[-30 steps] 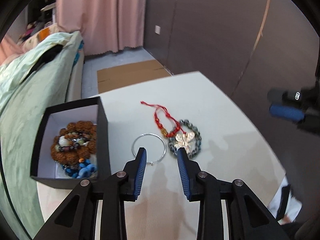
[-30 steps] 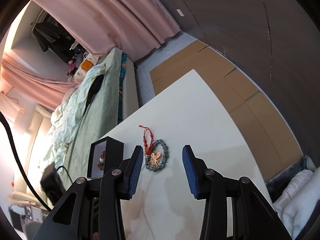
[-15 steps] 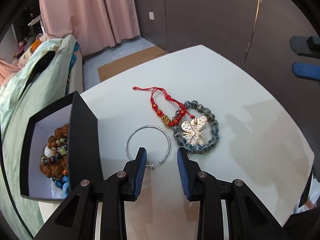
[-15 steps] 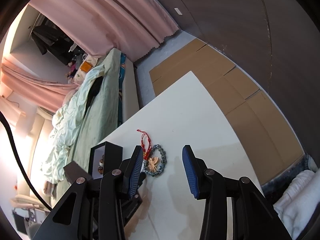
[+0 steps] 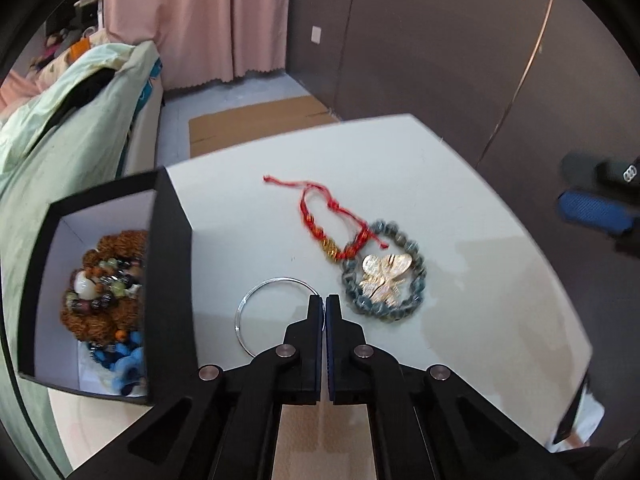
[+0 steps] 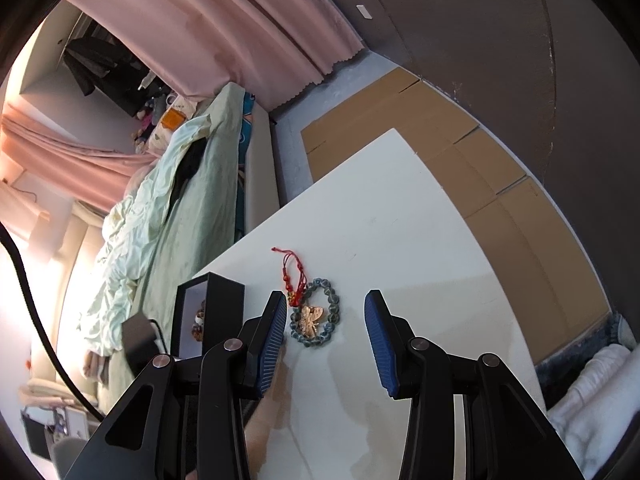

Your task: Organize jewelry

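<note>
A thin silver bangle (image 5: 280, 279) lies on the white table (image 5: 440, 184). My left gripper (image 5: 324, 300) is shut on its right rim, the pads pressed together. Right of it lie a red cord bracelet (image 5: 320, 232) and a grey bead bracelet (image 5: 414, 248) with a gold butterfly (image 5: 384, 276) inside its ring. At the left an open black box (image 5: 170, 260) holds brown and blue bead strings. My right gripper (image 6: 326, 300) hovers open above the table, nothing in it. Below it are the bead bracelet (image 6: 334, 308) and red cord bracelet (image 6: 294, 280).
A bed with a pale green cover (image 5: 60, 140) runs along the table's left side. Flattened cardboard (image 5: 256, 124) lies on the floor beyond the far edge. Dark walls stand behind and to the right. The right gripper's blue pad (image 5: 592, 212) shows at the right edge.
The left gripper's jaws have closed from open to shut at the bangle's right rim. The right gripper has stayed open and still.
</note>
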A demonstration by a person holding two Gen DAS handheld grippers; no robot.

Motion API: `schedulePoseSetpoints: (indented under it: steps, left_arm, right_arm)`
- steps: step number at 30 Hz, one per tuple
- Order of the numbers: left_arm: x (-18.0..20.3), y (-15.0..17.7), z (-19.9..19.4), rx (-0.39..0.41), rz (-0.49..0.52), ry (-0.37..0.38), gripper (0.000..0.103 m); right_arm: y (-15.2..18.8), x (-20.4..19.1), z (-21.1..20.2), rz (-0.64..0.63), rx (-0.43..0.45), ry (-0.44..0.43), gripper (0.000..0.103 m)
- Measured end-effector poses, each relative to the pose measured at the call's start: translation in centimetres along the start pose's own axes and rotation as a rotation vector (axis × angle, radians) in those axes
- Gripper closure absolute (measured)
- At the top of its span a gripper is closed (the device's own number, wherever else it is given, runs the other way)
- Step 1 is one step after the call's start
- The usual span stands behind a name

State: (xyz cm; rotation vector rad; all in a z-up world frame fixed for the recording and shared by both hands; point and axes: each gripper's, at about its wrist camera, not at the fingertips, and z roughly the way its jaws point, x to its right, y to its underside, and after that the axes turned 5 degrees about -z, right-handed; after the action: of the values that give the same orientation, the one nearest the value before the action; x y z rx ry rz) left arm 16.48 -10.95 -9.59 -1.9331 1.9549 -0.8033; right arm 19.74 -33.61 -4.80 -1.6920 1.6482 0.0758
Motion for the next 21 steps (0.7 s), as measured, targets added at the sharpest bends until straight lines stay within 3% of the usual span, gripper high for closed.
schedulePoseSetpoints:
  steps: [16, 21]
  left_arm:
    - [-3.4, -1.7, -6.6, 0.136, -0.126, 0.115, 0.103]
    - [-3.8, -2.2, -5.8, 0.085, -0.117, 0.127, 0.103]
  right_arm:
    - [-0.3, -1.6, 5.9, 0.018, -0.079, -0.047, 0.062]
    - [-0.3, -2.2, 8.0, 0.024, -0.118, -0.041, 0.062]
